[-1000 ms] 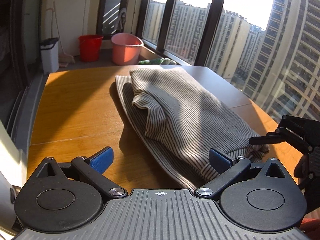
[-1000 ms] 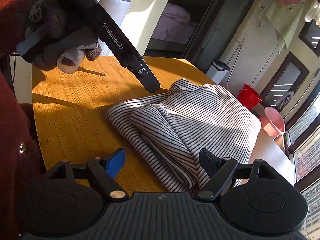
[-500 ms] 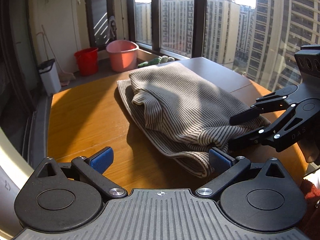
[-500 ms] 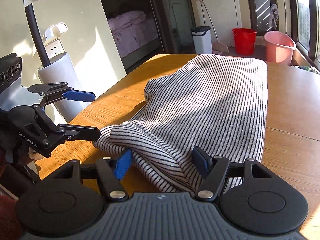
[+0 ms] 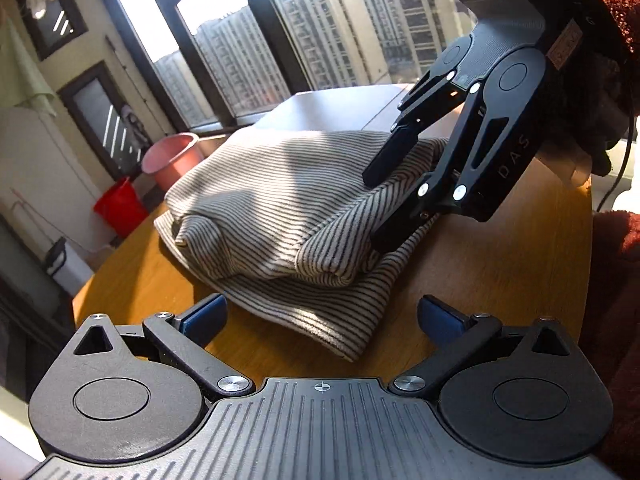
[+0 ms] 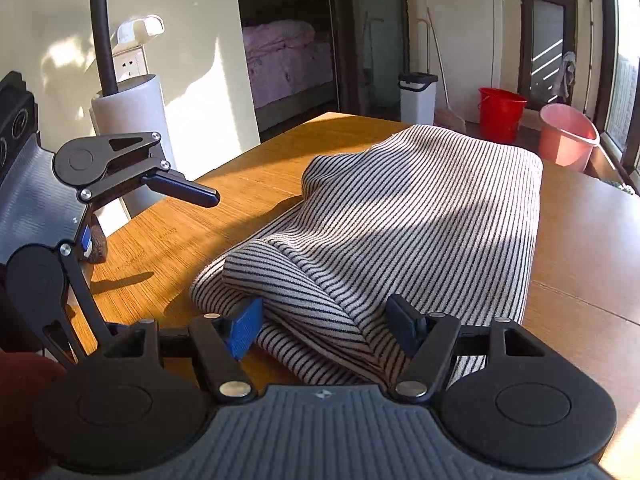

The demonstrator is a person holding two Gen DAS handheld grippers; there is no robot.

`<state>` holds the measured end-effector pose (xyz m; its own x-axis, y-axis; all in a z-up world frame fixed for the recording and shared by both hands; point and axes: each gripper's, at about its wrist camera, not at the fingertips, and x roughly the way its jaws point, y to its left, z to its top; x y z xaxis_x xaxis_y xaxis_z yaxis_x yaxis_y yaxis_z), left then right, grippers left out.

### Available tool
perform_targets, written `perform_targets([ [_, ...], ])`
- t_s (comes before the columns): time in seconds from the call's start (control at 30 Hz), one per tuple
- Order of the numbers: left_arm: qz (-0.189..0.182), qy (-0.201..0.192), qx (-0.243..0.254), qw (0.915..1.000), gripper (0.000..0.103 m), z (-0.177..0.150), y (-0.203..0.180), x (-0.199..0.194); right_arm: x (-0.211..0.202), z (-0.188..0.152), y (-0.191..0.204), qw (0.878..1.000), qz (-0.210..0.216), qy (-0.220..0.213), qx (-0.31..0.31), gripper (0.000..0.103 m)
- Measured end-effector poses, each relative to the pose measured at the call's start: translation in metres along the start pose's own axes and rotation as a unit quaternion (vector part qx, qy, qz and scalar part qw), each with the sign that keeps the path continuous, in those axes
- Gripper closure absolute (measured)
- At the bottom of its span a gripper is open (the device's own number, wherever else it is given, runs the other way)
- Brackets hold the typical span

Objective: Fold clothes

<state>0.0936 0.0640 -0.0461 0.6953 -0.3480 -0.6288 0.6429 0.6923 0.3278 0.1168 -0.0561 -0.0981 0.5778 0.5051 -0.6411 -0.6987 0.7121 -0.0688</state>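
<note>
Right gripper (image 6: 328, 326) opening astride striped sweater (image 6: 404, 216) (folded), table (image 6: 168, 236).

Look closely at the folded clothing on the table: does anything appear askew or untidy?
Yes. The striped knit garment lies folded unevenly on the wooden table: a rolled sleeve bulges at the near end, and its edges do not line up.

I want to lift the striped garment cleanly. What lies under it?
The striped garment lies folded in layers on the wooden table; a lower layer shows at its near edge. Only tabletop shows around it. Whatever is beneath the middle is covered.
</note>
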Motion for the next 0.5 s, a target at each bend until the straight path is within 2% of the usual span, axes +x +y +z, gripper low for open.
perform_targets([
  [0.07, 0.006, 0.001, -0.033, 0.9994, 0.0, -0.003, 0.012, -0.006, 0.006, -0.004, 0.024, 0.995, -0.038, 0.007, -0.093, 0.024],
  [0.1, 0.011, 0.001, -0.046, 0.9989, 0.0, -0.005, 0.017, -0.008, 0.008, -0.004, 0.03, 0.992, -0.049, 0.004, -0.116, 0.022],
  [0.17, 0.021, 0.001, -0.054, 0.9983, 0.0, -0.008, 0.023, -0.013, 0.014, 0.003, 0.032, 0.992, -0.053, 0.011, -0.114, 0.026],
  [0.2, 0.023, 0.003, -0.051, 0.9985, 0.0, -0.009, 0.023, -0.015, 0.017, 0.007, 0.027, 0.995, -0.043, 0.016, -0.086, 0.034],
  [0.23, 0.023, 0.006, -0.044, 0.9987, 0.0, -0.01, 0.023, -0.016, 0.02, 0.011, 0.014, 0.999, -0.022, 0.018, -0.026, 0.034],
  [0.3, 0.025, 0.01, -0.028, 0.9992, 0.0, -0.01, 0.019, -0.016, 0.019, 0.017, -0.015, 0.996, 0.021, 0.015, 0.081, 0.039],
  [0.4, 0.032, 0.008, -0.003, 0.9994, 0.0, -0.009, 0.011, -0.012, 0.018, 0.014, -0.056, 0.971, 0.089, 0.012, 0.221, 0.046],
  [0.43, 0.036, 0.006, 0.006, 0.9993, 0.0, -0.006, 0.009, -0.008, 0.018, 0.009, -0.065, 0.964, 0.106, 0.01, 0.245, 0.047],
  [0.5, 0.041, -0.003, 0.03, 0.9987, 0.0, 0.001, 0.002, 0.004, 0.019, 0.005, -0.07, 0.959, 0.118, 0.007, 0.259, 0.048],
])
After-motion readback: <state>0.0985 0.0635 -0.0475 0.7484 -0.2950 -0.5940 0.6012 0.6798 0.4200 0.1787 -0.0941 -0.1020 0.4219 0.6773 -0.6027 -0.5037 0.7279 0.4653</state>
